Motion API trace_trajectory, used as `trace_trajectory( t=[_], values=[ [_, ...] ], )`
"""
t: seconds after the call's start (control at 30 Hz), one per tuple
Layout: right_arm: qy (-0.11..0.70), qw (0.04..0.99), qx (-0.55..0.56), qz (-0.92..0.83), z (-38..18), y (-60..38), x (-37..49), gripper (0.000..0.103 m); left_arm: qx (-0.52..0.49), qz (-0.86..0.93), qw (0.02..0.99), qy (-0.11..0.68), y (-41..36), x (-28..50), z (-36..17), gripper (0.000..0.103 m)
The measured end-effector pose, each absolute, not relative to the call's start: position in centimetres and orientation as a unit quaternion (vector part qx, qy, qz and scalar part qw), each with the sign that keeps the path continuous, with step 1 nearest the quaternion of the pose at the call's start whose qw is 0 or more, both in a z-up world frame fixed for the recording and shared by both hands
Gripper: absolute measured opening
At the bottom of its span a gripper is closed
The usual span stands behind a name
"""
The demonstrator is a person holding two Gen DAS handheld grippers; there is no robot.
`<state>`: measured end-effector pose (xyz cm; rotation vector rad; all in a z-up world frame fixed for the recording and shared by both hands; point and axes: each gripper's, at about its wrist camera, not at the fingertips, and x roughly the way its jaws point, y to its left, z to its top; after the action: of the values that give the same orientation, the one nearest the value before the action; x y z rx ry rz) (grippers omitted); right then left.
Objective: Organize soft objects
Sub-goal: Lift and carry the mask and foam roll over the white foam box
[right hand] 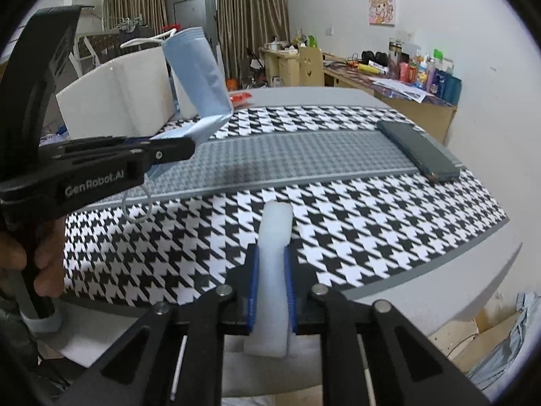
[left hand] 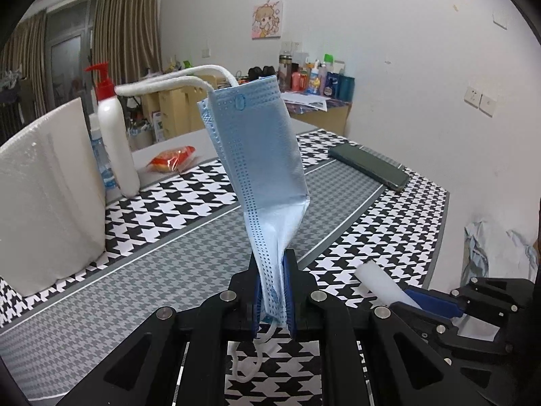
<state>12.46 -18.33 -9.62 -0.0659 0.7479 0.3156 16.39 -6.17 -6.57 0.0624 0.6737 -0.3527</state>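
- My left claw (left hand: 273, 291) is pinched tight on a folded blue face mask (left hand: 260, 155), holding it upright above the houndstooth desk (left hand: 189, 189), one ear loop (left hand: 175, 79) sticking out at the top, another dangling below.
- My right claw (right hand: 272, 284) has its blue pads against a white foam strip (right hand: 274, 237) at the desk's near edge; the strip lies squeezed between them.
- Both soft things are in hand, so I judge this the pick-up stage; next comes carrying each to a chosen spot, probably by the white foam block (left hand: 50, 196), and setting it down without the mask unfolding.
- Where they belong is not shown.
- The strip's rear end is cut off behind the claw.
- A dark flat case (right hand: 419, 152), a pump bottle (left hand: 115, 128) and a red snack packet (left hand: 174, 159) share the desk.
- Only part of a hand (right hand: 44, 257) is visible.
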Motion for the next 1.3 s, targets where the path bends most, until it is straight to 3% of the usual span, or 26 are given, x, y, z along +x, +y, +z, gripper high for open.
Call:
trace_trajectory(
  t=[1.3],
  values=[
    [0.277,0.943,-0.019,0.184,-4.4,-18.0,14.7,0.018,0.028,-0.131,0.950,0.283,-3.3,13.6,-2.5,0.012]
  ],
)
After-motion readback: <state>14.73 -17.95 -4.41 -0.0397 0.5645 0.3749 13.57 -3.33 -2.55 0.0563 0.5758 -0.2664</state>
